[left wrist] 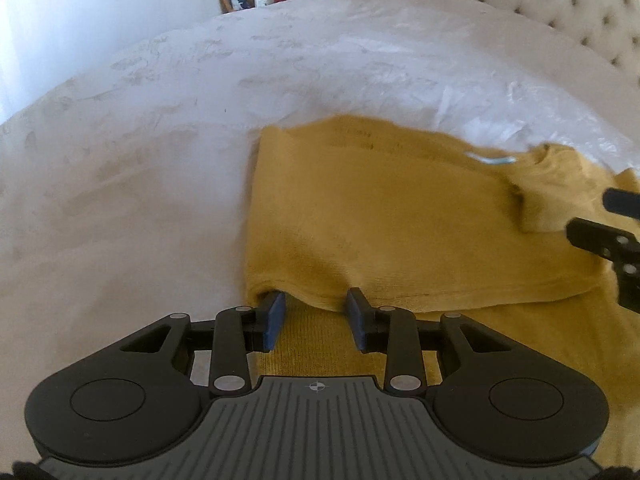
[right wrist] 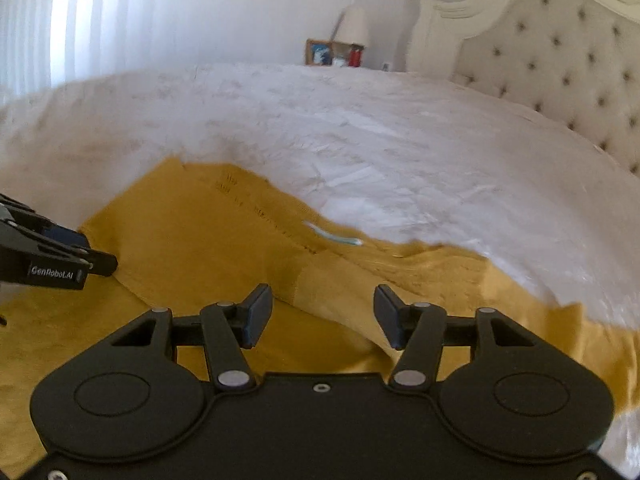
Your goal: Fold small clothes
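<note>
a mustard-yellow garment is lying on the white bed cover, filling the lower right of the left wrist view, with 1 layer folded over another. the left gripper is sitting at the folded edge near the bottom centre, its 2 blue-padded fingers spread apart, released. the right gripper is hovering over the same cloth with its jaws wide, gripping nothing. a small white label is showing at the garment's far edge. a tufted headboard is standing in the upper right.

1 yellow garment, 2 grippers
</note>
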The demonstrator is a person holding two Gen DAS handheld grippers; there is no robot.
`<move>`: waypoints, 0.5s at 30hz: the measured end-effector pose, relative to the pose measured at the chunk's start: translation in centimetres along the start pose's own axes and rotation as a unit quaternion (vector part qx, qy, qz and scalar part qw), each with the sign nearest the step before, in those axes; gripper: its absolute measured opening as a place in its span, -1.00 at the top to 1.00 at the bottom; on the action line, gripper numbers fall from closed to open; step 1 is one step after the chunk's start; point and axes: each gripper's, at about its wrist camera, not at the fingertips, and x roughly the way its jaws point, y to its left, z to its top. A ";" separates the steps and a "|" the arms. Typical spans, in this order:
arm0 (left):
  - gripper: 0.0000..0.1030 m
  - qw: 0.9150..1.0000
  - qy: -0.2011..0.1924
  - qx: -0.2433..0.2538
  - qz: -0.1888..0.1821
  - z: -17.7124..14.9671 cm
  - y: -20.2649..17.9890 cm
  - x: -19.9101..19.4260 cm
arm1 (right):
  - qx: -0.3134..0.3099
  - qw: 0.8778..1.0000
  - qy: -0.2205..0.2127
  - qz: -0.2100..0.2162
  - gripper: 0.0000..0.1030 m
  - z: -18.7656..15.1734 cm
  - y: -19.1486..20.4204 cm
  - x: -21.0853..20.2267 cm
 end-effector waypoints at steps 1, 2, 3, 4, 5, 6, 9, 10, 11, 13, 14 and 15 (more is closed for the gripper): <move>0.28 1.000 -0.014 0.001 0.002 -0.4 -0.1 0.1 | -0.009 1.000 0.007 -0.004 -0.09 0.0 0.3 0.8; 0.27 1.000 -0.028 0.003 0.007 -0.9 -0.2 0.0 | -0.015 1.000 0.014 -0.009 -0.03 -0.1 0.6 1.4; 0.25 0.999 -0.039 0.007 0.011 -1.3 -0.4 -0.2 | -0.019 0.999 0.023 -0.016 0.21 -0.2 0.7 2.1; 0.24 0.998 -0.054 0.015 0.018 -1.9 -0.7 -0.3 | -0.017 0.999 0.030 -0.020 0.59 -0.2 0.5 2.5; 0.24 0.997 -0.069 0.022 0.024 -2.5 -0.9 -0.4 | -0.005 0.999 0.034 -0.019 0.68 -0.2 -0.2 2.7; 0.23 0.996 -0.081 0.026 0.028 -2.8 -1.2 -0.4 | 0.019 0.999 0.030 -0.015 0.70 -0.2 -1.3 2.3; 0.22 0.995 -0.097 0.019 0.024 -3.2 -0.9 -0.5 | 0.113 0.993 0.006 -0.018 0.69 -0.5 -5.9 0.2; 0.21 0.995 -0.097 0.011 0.018 -3.1 -0.6 -0.5 | 0.135 0.991 0.004 -0.026 0.69 -0.9 -7.2 -0.6; 0.20 0.995 -0.096 0.003 0.013 -3.0 -0.4 -0.4 | 0.155 0.987 0.005 -0.038 0.69 -1.4 -8.9 -1.5; 0.20 0.995 -0.097 -0.007 0.005 -2.9 -0.2 -0.4 | 0.179 0.982 0.021 -0.060 0.58 -2.6 -11.6 -2.7; 0.20 0.995 -0.099 -0.008 0.005 -2.9 -0.2 -0.4 | 0.188 0.979 0.031 -0.069 0.52 -3.2 -12.7 -3.2; 0.19 0.995 -0.099 -0.008 0.006 -3.0 -0.3 -0.4 | 0.199 0.976 0.040 -0.080 0.42 -3.8 -13.8 -3.7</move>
